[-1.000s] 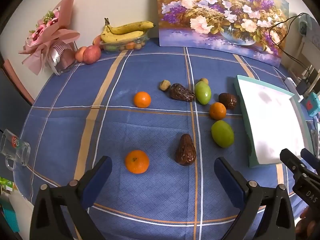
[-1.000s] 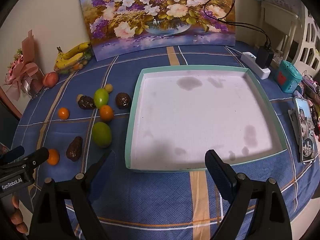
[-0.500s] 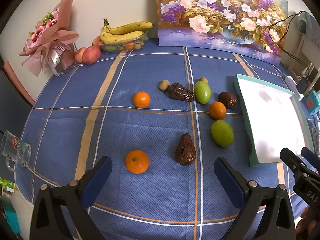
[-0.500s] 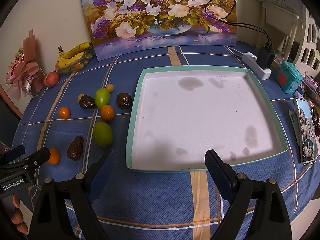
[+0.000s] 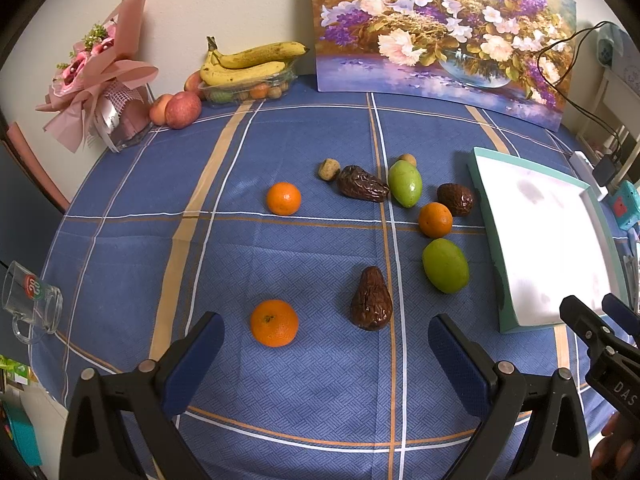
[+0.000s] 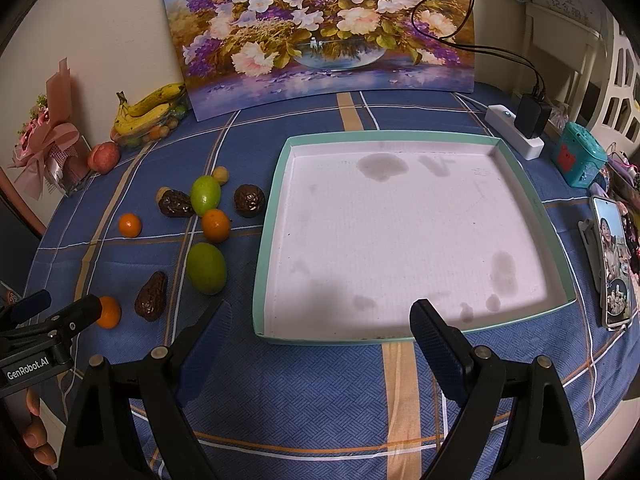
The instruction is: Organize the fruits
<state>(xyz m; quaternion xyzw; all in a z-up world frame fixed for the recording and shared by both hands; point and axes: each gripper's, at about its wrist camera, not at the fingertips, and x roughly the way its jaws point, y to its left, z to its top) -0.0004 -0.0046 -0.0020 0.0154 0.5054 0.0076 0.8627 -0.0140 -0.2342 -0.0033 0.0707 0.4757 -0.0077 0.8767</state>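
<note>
Loose fruit lies on the blue checked cloth: three oranges, the nearest (image 5: 274, 322) just ahead of my left gripper (image 5: 326, 342), which is open and empty. A dark wrinkled fruit (image 5: 371, 299) lies beside it, and two green fruits (image 5: 445, 265) (image 5: 405, 183) lie further right. A white tray with a teal rim (image 6: 272, 216) stands to the right of the fruit, with nothing in it. My right gripper (image 6: 320, 334) is open and empty over the tray's near edge. The same fruit cluster (image 6: 206, 268) shows at left in the right wrist view.
A flower painting (image 5: 436, 28) leans on the back wall. Bananas (image 5: 248, 64), apples (image 5: 182, 110) and a pink bouquet (image 5: 100, 80) stand at back left. A glass mug (image 5: 30, 300) lies at the left table edge. A power strip (image 6: 516, 136), teal box (image 6: 578, 160) and phone (image 6: 612, 260) are right of the tray.
Both views have shifted only slightly; the left gripper has drifted a little. No fruit has moved and both grippers stay open.
</note>
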